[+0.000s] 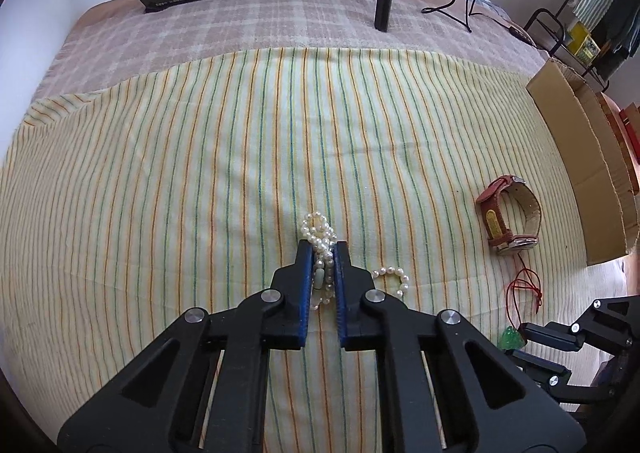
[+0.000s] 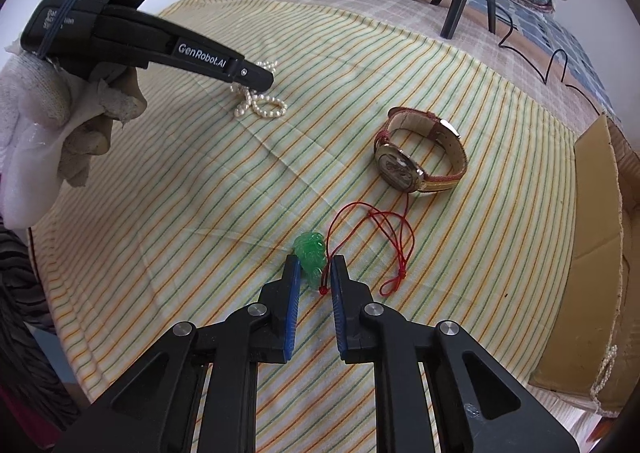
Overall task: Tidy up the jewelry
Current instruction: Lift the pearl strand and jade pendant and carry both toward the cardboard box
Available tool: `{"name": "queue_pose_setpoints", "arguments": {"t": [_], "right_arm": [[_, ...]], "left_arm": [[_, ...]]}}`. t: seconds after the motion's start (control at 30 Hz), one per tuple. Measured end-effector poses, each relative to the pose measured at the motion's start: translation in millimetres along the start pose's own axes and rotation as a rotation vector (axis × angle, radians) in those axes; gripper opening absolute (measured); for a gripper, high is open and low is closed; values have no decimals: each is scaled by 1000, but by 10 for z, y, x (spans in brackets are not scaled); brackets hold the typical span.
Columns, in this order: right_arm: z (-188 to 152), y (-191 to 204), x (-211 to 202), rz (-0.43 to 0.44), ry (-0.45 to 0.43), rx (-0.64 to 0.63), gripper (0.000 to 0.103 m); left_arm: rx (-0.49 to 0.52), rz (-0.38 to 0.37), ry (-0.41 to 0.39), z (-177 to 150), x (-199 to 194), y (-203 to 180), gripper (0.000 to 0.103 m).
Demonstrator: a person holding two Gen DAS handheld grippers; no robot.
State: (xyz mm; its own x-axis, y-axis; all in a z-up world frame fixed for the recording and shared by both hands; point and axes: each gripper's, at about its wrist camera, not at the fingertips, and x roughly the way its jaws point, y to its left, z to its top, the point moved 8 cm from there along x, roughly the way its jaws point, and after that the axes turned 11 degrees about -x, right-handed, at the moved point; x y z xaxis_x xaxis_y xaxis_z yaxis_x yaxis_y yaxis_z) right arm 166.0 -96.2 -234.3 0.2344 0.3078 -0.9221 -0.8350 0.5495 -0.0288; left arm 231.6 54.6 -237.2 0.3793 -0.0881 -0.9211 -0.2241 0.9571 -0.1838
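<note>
Pearl necklace (image 1: 320, 249) lies bunched on the striped cloth (image 1: 180, 173), left of the red-strapped watch (image 1: 508, 217), pinched by the left gripper (image 1: 323, 249); the right gripper (image 2: 316, 267) clamps the green pendant (image 2: 309, 255).

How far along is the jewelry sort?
Done: one pearl strand hangs over the rim of the cardboard box. In hand: the left tongs are clamped on the pearl necklace; the right tongs are closed around the green pendant on its red cord. Left: the watch on the striped cloth, plus moving both held pieces.
</note>
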Motion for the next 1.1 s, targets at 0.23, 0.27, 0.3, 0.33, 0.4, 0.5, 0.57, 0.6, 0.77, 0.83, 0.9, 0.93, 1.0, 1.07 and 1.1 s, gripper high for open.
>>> {"name": "queue_pose_setpoints", "arguments": {"t": [0.23,0.27,0.3,0.33,0.4,0.5,0.57,0.6,0.77,0.83,0.9,0.93,1.0,1.07,1.1], "right_arm": [[21,-87,-184,-19,-49,37,13],[23,-94,-213,-23,-56,41,13],[25,-99,-239,-27,-61,42,13],[31,-102,-275,-33,-67,43,13],[59,-93,-334,-39,-81,44,13],[81,-104,-412,-48,-102,50,13],[89,-125,-467,-58,-113,55,13],[86,-142,-481,-61,-118,58,13],[70,-191,-636,-75,-146,71,13],[59,-199,-707,-80,-159,75,13],[59,-218,-792,-85,-176,81,13],[60,-231,-837,-90,-186,85,13],[60,-261,-909,-93,-203,94,13],[65,-299,-981,-95,-219,104,13],[64,-318,-1013,-98,-227,109,13]], "left_arm": [[-15,-33,-18,17,-144,-4,6],[-15,-38,-24,23,-171,-14,6],[-18,-46,-30,25,-213,-21,6],[-21,-55,-35,30,-247,-30,6],[-21,-69,-51,38,-335,-52,6],[-23,-91,-71,59,-445,-106,6],[-23,-106,-84,66,-513,-137,6],[-22,-115,-90,72,-552,-158,6],[-15,-152,-121,96,-729,-256,6],[-18,-166,-132,105,-788,-285,6],[-16,-179,-142,110,-855,-315,6],[-16,-185,-146,123,-867,-322,6],[-16,-198,-153,126,-917,-348,6],[-14,-210,-160,121,-971,-377,6],[-12,-215,-164,121,-996,-394,6]]}}
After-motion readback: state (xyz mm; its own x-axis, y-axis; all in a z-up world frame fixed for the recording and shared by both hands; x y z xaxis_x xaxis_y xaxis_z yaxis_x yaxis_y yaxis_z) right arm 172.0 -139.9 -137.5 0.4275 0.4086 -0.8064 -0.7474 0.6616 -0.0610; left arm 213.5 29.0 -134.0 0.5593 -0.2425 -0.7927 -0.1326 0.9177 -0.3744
